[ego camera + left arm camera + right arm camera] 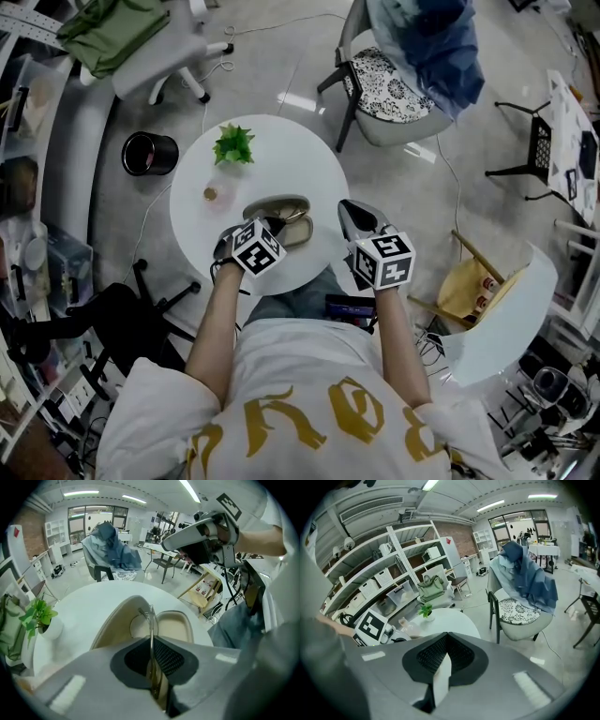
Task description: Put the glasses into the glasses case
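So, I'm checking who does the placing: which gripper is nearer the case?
Left. The left gripper, shut on the glasses, is right over the open case; the right gripper is off to the case's right, not touching it.

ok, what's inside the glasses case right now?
The open glasses case shows bare beige lining. The glasses, pinched in the left claw, hang over it; whether they touch is unclear. The claw covers the case's near end.
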A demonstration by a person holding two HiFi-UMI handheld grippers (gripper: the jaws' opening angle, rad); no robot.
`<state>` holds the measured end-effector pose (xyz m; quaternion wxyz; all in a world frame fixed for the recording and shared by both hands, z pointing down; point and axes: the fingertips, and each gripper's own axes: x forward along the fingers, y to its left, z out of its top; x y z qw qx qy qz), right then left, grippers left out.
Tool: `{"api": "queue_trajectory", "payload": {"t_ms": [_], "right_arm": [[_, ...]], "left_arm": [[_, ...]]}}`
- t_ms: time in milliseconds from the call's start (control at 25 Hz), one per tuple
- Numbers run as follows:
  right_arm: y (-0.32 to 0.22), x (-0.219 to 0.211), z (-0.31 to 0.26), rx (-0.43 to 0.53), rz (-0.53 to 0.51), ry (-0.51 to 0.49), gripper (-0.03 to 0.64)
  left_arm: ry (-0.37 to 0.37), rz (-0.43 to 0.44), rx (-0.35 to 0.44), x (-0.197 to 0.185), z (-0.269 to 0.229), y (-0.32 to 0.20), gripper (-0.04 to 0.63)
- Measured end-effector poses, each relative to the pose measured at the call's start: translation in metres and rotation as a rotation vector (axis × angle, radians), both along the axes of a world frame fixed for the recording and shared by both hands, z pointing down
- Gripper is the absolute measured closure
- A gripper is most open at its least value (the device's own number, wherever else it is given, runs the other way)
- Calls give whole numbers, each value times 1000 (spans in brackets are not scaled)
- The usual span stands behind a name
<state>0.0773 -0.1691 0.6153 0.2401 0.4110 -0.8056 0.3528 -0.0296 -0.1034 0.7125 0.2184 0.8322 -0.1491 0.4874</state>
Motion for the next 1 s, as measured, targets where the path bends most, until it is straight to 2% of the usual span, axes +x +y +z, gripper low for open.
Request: {"api": "queue_trajectory", "payload": {"t_ms": [200,360,680,880,1000], "right_arm": [[2,4,-2,2,0,13,592],[4,2,-3,-1,0,7,592],[10,-10,-14,24,-24,8,592],[16,-17,-23,51,-27,15,592],[20,-22,-32,76,-29,14,592]], "left_arm": [[-26,28,-26,1,8,5,577],[-23,9,-24,0,8,2,574],[46,-82,13,-2,-11,-10,531],[127,-152,33,-4,-34,-15,531],[163,-186,83,-8,-54,-19,551]]}}
